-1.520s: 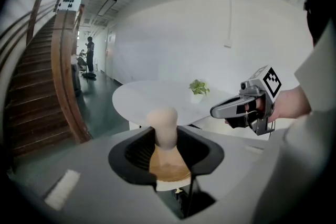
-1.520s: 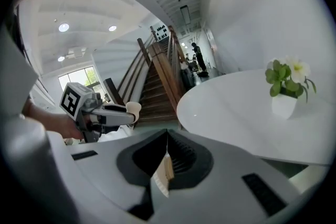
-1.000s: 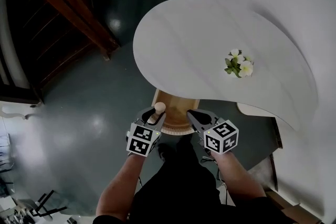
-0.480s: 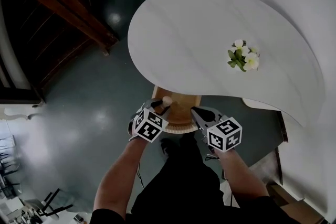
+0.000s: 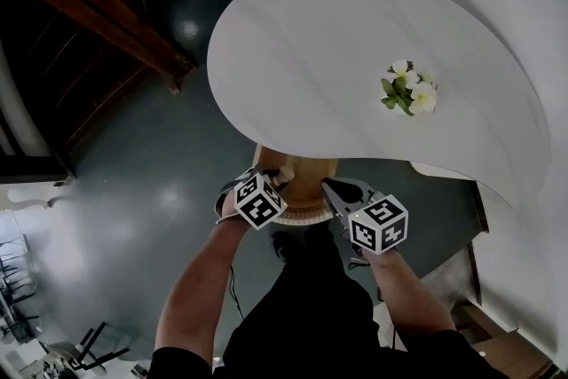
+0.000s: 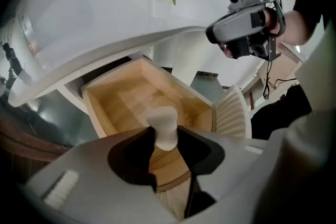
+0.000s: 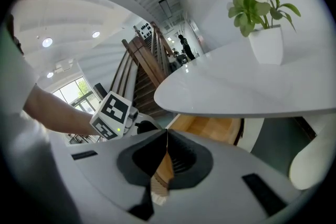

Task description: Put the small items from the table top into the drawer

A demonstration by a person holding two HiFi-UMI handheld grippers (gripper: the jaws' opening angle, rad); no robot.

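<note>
A small cream peg with a rounded knob (image 6: 161, 127) sits between the tips of my left gripper (image 6: 164, 139), which is shut on its neck and tilted steeply down. The jaws have just been opening a little, with the peg still between them. Right below it lies the open wooden drawer (image 6: 126, 97), pulled out from under the white table (image 5: 311, 58). In the head view my left gripper (image 5: 280, 178) hangs over the drawer (image 5: 309, 191). My right gripper (image 5: 330, 188) is at the drawer's right corner. Its jaws (image 7: 165, 136) are shut with nothing in them.
A small potted plant (image 5: 406, 90) with white flowers stands on the table top. The drawer's ribbed, curved front (image 6: 233, 113) faces me. Dark wooden furniture (image 5: 106, 4) stands at the far left on the grey floor (image 5: 133, 191). The person's legs are just behind the drawer.
My left gripper has sunk and tipped downward over the open drawer, rolling as it went, with the peg in it. The right gripper has dropped slightly.
</note>
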